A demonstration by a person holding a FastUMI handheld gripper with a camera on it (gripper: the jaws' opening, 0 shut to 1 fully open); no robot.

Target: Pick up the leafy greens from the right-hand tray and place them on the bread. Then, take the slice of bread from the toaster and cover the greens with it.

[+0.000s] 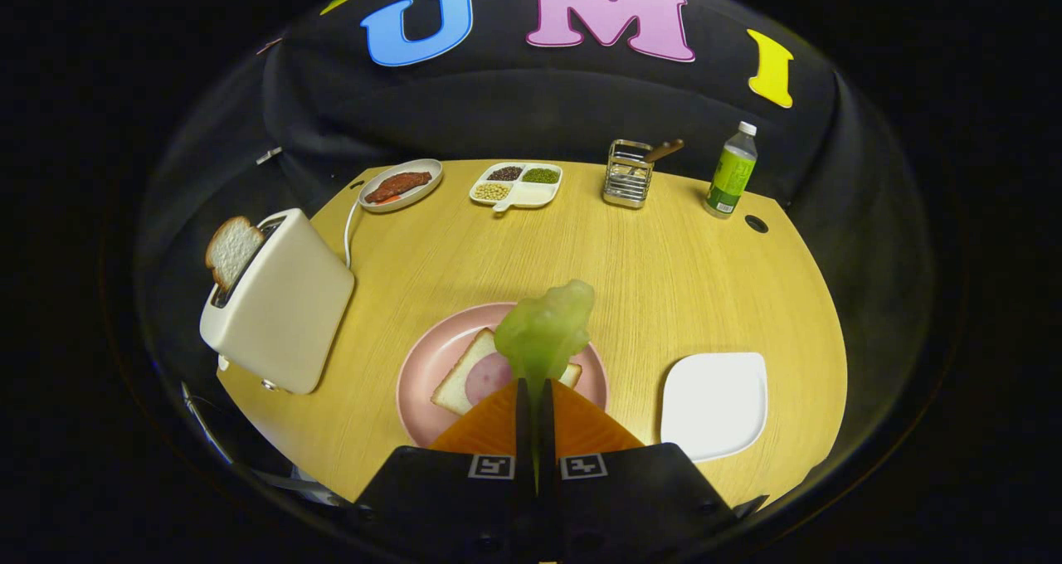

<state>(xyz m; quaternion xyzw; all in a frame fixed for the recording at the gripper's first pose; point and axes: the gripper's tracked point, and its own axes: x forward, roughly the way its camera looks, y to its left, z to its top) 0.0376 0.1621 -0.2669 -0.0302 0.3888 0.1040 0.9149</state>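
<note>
Wooden desk (664, 265), left to right: toaster (278, 303) with bread slice (231, 250) upright in its slot, probably light, crumbly, best gripped by its exposed top edge; tool (535, 394) pinching limp, soft leafy greens (548, 332) by their lower end above bread (465, 373) on pink plate (419, 381); white tray (713, 402) right.

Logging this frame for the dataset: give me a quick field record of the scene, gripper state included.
gripper: shut on greens
greens: held between the fingers, above the plate
bread: on pink plate, a pink round slice on top
toaster: beside the plate, second slice sticking out of its slot
white tray: on the plate's other side, nothing on it
far edge: meat dish, divided dish of beans, wire holder, bottle
stage: greens picked, not yet released
</note>
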